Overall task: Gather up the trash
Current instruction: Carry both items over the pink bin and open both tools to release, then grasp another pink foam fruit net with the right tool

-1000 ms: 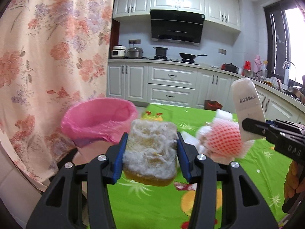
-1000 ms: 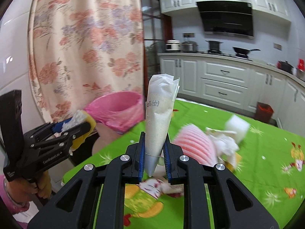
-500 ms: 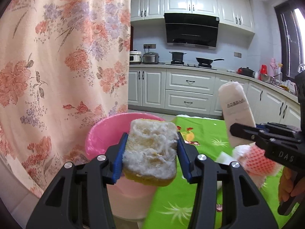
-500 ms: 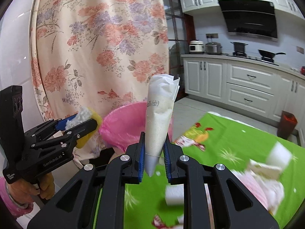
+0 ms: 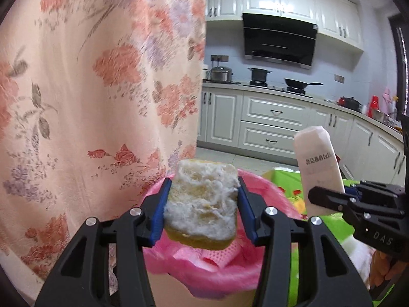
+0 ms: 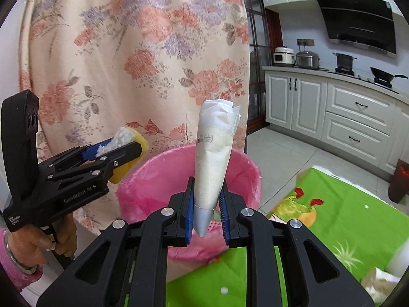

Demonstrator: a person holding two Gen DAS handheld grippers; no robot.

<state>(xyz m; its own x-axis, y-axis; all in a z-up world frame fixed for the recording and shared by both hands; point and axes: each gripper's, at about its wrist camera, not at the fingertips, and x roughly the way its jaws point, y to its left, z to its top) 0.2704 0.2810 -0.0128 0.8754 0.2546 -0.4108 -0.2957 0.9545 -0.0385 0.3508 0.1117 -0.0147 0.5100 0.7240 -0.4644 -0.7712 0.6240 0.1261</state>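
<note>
While both loads hung over the pink bin [image 5: 276, 199], nothing was dropped yet: the left gripper [image 5: 202, 207] clamped a sponge [image 5: 202, 202], the right gripper [image 6: 205, 204] pinched a bag [image 6: 212, 163]. More scraps [image 6: 381, 281] lay on the table [image 6: 352, 220].

Home kitchen: white cabinets [image 5: 271, 117], range hood [image 5: 278, 41], wok on stove [image 5: 296, 83], rice cooker [image 6: 283, 55].
</note>
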